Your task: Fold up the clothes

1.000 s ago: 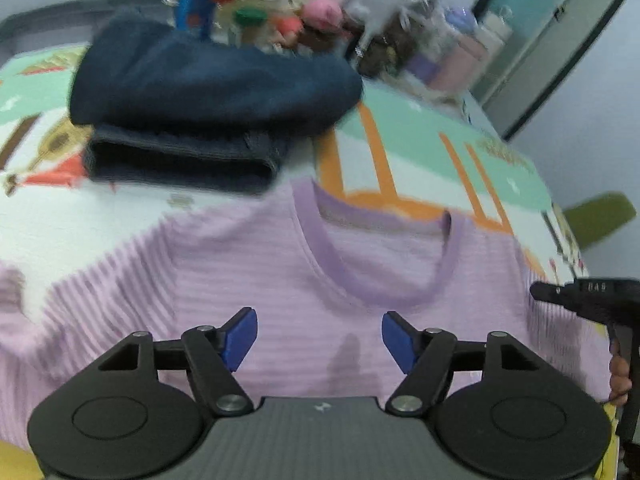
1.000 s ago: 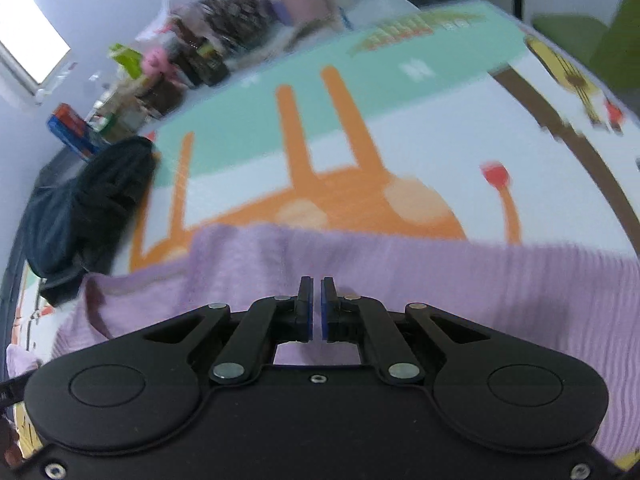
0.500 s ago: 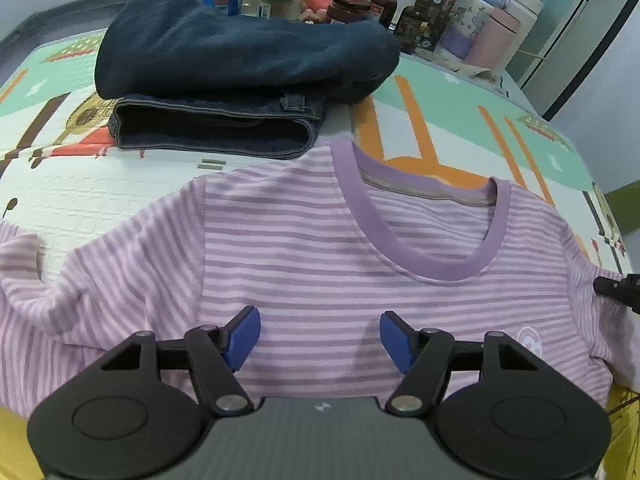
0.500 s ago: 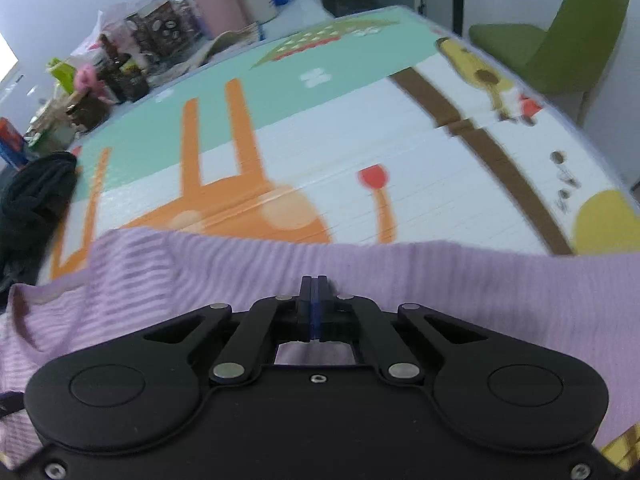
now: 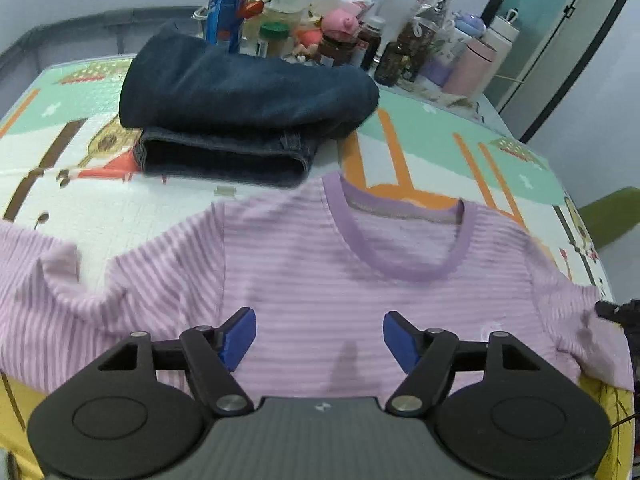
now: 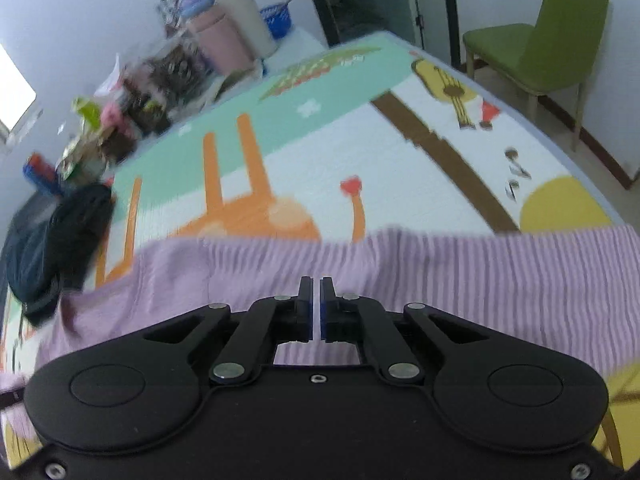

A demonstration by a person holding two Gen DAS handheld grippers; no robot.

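Left wrist view: left gripper [image 5: 319, 336] fingers spreading, empty, over striped shirt [image 5: 320, 280]. Right gripper [image 6: 315, 306] fingers pressed together at shirt's sleeve side; whether pinching fabric, cannot tell. Risk: sleeve bunches, shirt drags toward folded jeans [image 5: 240, 120] beyond collar.

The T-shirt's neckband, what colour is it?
The neckband is plain purple, against pink-and-lilac stripes; the left wrist view shows it best.

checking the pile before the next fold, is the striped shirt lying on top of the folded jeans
No, the purple striped shirt lies flat on the mat, beside the folded jeans.
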